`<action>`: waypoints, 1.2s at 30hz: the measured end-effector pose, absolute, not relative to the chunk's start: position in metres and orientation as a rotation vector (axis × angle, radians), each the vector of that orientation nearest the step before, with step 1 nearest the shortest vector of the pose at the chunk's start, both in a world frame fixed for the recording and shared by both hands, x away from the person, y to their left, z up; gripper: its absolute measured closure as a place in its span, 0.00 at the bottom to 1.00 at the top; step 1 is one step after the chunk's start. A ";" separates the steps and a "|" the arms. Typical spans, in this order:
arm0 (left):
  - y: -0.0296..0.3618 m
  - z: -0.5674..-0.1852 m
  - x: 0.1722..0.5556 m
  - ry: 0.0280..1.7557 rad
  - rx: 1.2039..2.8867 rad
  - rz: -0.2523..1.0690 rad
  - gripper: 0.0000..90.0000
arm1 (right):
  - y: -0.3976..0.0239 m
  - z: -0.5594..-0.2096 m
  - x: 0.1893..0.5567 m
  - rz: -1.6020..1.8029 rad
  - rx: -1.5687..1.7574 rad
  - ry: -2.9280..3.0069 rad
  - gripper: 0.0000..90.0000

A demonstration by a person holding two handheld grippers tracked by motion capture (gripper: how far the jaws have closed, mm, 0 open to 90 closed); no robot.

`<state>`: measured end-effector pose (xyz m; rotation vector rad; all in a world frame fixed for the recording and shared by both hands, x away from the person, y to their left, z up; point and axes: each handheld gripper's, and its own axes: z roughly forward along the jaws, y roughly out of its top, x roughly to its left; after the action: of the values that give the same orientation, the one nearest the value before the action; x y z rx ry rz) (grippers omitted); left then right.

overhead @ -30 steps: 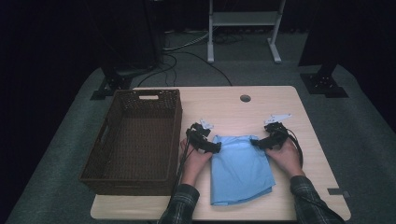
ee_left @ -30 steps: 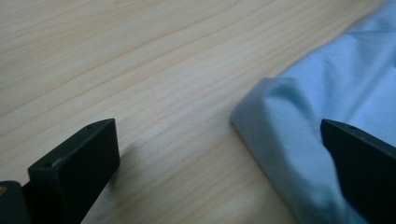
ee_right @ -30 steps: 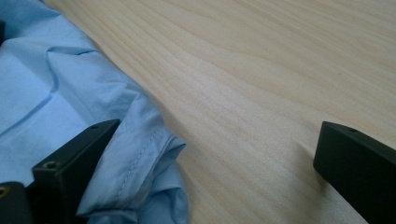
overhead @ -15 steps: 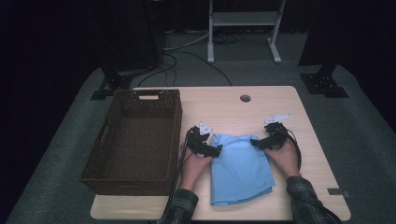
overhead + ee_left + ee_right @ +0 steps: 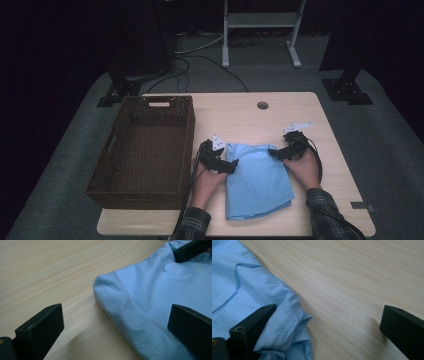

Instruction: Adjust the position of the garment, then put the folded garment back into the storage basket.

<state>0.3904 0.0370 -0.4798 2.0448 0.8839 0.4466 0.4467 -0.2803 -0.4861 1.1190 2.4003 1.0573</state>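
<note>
A folded light blue cloth lies on the wooden table in front of the person. My left gripper sits at the cloth's far left corner. In the left gripper view it stands open, and the rounded cloth corner lies between its jaws. My right gripper is at the far right corner. In the right gripper view it is open too, one jaw over the cloth's hemmed edge and the other over bare wood.
A dark brown wicker basket stands empty on the table's left side, close to my left hand. A round cable hole is near the far edge. Cables and a white stand are on the floor beyond.
Both grippers have shifted slightly toward the person along the cloth's far corners, the left one more. The cloth lies as before.
</note>
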 end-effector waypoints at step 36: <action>0.037 -0.480 0.345 0.819 2.035 0.426 0.00 | -0.280 -0.486 0.447 1.055 1.131 2.393 0.00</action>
<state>0.3448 0.0368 -0.4795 2.0355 0.8189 0.4258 0.4471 -0.2803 -0.4860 1.1307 2.3934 1.0555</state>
